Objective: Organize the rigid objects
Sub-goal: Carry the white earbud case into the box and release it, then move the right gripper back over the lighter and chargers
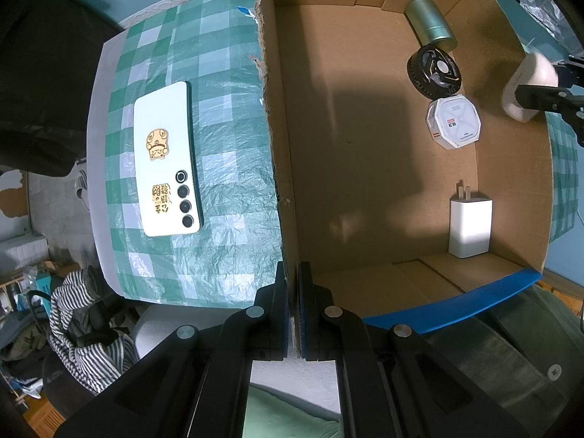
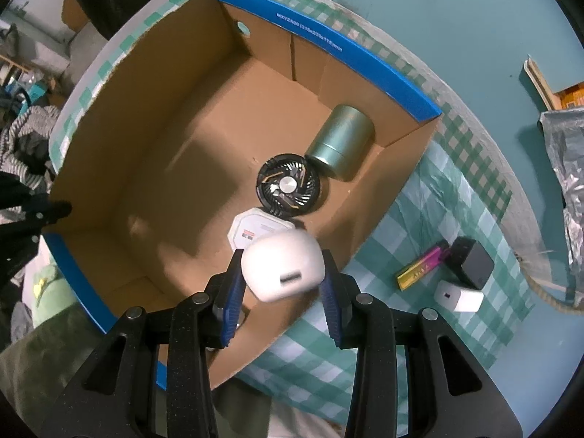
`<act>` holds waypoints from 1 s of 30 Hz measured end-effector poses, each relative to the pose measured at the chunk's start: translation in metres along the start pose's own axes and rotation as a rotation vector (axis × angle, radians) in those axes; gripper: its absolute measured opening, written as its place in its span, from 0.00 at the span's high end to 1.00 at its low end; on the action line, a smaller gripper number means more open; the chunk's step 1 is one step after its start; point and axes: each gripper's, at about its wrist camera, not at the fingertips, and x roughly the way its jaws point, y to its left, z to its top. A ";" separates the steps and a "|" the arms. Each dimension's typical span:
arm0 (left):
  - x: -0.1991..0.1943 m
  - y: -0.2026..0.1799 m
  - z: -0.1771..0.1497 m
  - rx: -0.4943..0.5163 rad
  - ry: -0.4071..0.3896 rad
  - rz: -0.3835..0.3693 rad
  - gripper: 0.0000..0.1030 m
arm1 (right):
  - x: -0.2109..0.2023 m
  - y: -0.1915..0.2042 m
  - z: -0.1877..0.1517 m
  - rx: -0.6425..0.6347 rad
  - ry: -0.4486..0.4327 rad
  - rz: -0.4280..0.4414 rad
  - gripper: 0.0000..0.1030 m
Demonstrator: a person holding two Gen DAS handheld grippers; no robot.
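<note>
I count four things on the floor of the cardboard box [image 2: 153, 138]: one green metal cylinder [image 2: 341, 142] lying on its side in the far corner, one round black fan [image 2: 288, 186] just beside it, one white octagonal case [image 1: 453, 122] next to the fan, and one white plug-in charger [image 1: 470, 228] standing apart from them near the blue-edged wall. A fifth piece, a rounded white charger [image 2: 283, 270], hangs over the box, pinched between the blue pads of my right gripper [image 2: 283, 273], its port facing the camera.

My left gripper [image 1: 293, 314] is pressed together on the torn side wall of the box, the cardboard edge running up between its jaws.

Outside the box, on the right, three small things lie close together: one pink-and-gold lighter [image 2: 421, 264], one dark grey cube adapter [image 2: 474, 262] touching its end, and one white cube adapter [image 2: 458, 295] just below that. On the left side lies one white phone [image 1: 166, 164], back up, with four camera lenses and two gold stickers.

Everything sits on a green-and-white checked cloth [image 1: 226, 109] over a round table. Beyond it the wall is teal; a striped garment [image 1: 84, 325] is heaped at the left, and crinkled silver foil [image 2: 565, 153] shows at the right.
</note>
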 end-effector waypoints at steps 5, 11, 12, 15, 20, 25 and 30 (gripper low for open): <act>0.000 0.000 0.001 0.000 0.000 0.001 0.96 | -0.005 -0.005 0.000 0.019 -0.020 0.007 0.64; -0.002 0.000 0.001 0.001 -0.002 0.001 0.96 | -0.018 -0.016 -0.001 0.070 -0.052 0.008 0.56; -0.002 0.000 0.001 0.002 -0.001 0.001 0.96 | -0.021 -0.020 -0.002 0.083 -0.059 0.017 0.56; -0.003 0.000 0.001 0.002 -0.001 0.003 0.96 | -0.030 -0.030 -0.004 0.126 -0.076 0.034 0.56; -0.003 0.000 0.001 0.001 -0.001 0.001 0.96 | -0.041 -0.048 -0.010 0.201 -0.102 0.048 0.54; -0.003 0.000 0.000 0.003 -0.001 0.002 0.96 | -0.040 -0.076 -0.019 0.294 -0.099 0.034 0.44; -0.003 0.000 0.001 0.002 -0.001 0.001 0.96 | -0.027 -0.115 -0.028 0.449 -0.078 0.081 0.44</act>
